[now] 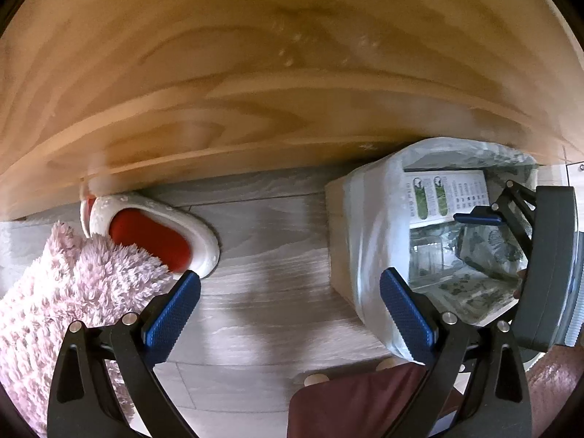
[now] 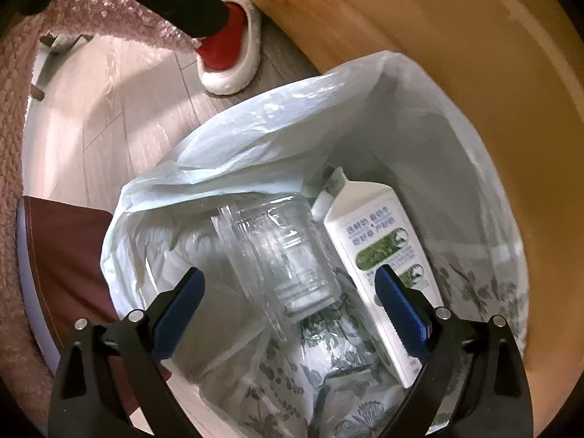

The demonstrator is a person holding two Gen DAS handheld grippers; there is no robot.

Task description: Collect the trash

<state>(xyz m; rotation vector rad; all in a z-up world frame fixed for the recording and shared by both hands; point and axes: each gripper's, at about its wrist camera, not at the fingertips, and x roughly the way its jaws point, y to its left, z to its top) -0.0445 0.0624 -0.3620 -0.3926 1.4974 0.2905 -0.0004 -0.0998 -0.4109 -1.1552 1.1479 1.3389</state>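
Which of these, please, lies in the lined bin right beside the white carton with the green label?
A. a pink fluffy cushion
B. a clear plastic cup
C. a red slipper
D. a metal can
B: in the right wrist view the clear plastic cup lies on its side in the lined bin, just left of the white carton, below the open right gripper.
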